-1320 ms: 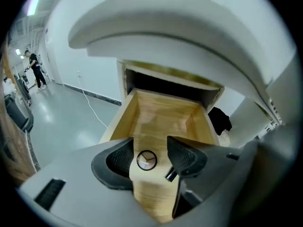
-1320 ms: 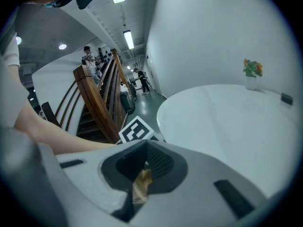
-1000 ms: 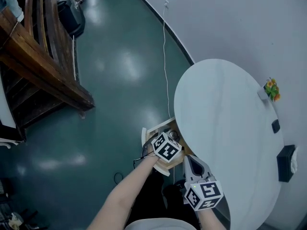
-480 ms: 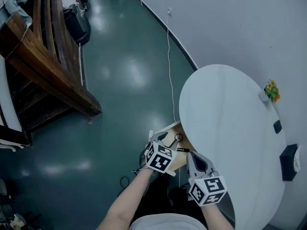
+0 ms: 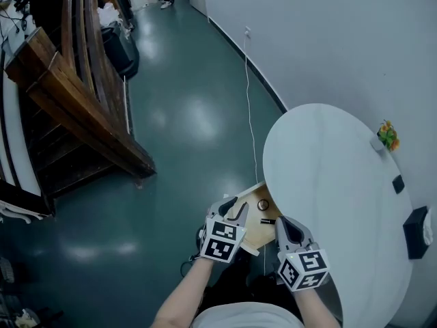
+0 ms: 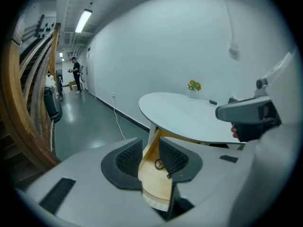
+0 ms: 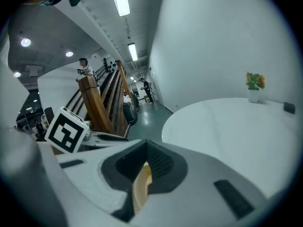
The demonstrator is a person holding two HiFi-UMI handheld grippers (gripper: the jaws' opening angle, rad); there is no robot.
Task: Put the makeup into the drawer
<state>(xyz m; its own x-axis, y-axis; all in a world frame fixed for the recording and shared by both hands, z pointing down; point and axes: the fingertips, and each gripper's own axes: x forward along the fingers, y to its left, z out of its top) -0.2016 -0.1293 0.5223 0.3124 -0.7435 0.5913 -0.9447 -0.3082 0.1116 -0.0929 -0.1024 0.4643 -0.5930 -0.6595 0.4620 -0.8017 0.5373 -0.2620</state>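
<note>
Apparently most of the job is done: the wooden drawer [image 5: 254, 229] stands pulled out from under the near-left edge of the white table [image 5: 334, 197], and on its floor lie a ring-shaped piece [image 5: 263, 204] and, just beside it toward the table, a small black stick [image 5: 268, 221], both of which look like the makeup. The left gripper [image 5: 233, 210] hovers over the drawer's outer side, away from the table; its jaws have just been closing yet stand apart, with nothing between them, only the drawer's wood showing through the gap. The right gripper [image 5: 285, 225] hangs by the table's edge over the drawer's near end, its tips together and no item seen in them. On the table's far side sit a small dark item [image 5: 398, 183], a black box [image 5: 415, 232] and a flower pot [image 5: 388, 137]; whether the dark item is more makeup cannot be told. What remains, by my judgement, is fetching any such leftover and perhaps pushing the drawer back under the table.
</note>
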